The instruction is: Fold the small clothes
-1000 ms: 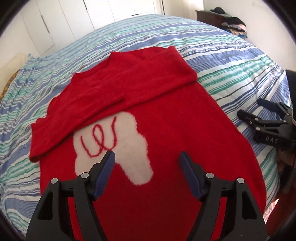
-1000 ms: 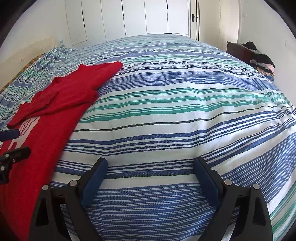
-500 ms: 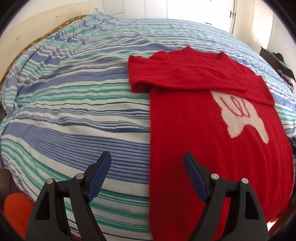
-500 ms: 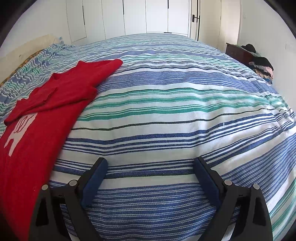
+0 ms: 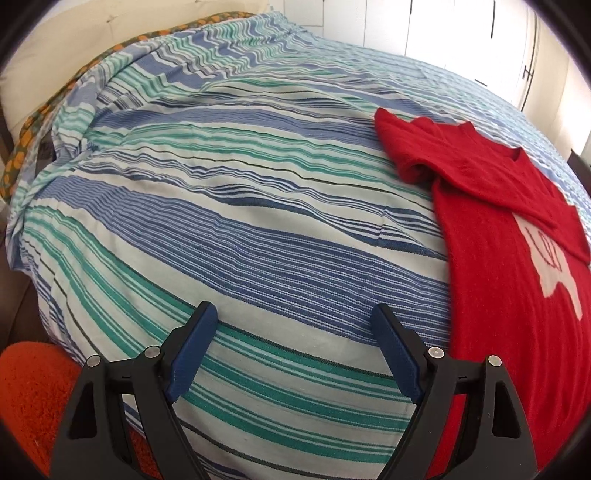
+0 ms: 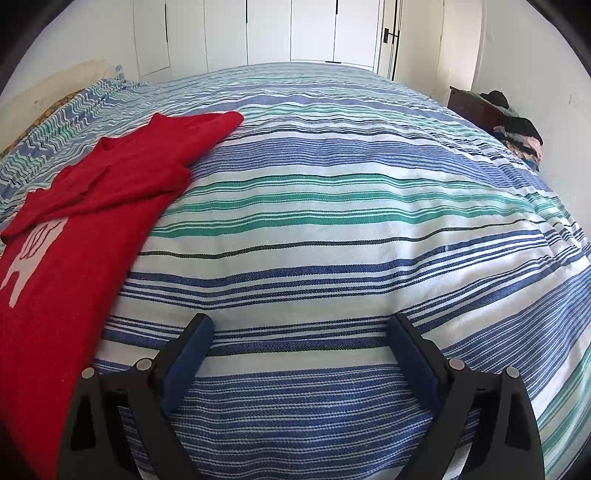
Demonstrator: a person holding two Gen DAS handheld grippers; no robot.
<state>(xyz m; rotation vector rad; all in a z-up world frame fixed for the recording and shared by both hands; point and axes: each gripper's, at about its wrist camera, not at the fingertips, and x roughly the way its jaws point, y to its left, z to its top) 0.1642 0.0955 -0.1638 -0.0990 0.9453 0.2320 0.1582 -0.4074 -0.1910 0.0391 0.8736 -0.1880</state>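
A small red sweater with a white animal shape on its front lies flat on the striped bedspread, both sleeves folded across its chest. It also shows in the right wrist view at the left. My left gripper is open and empty over bare bedspread, left of the sweater. My right gripper is open and empty over bare bedspread, right of the sweater.
A headboard and an orange-patterned pillow edge lie at the far left. An orange rug shows below the bed's edge. A dark dresser with a clothes pile stands at the right wall. White closet doors are behind.
My left gripper has swung left, off the sweater and over bare bedspread; the sweater now sits at the right of its view. My right gripper has barely moved.
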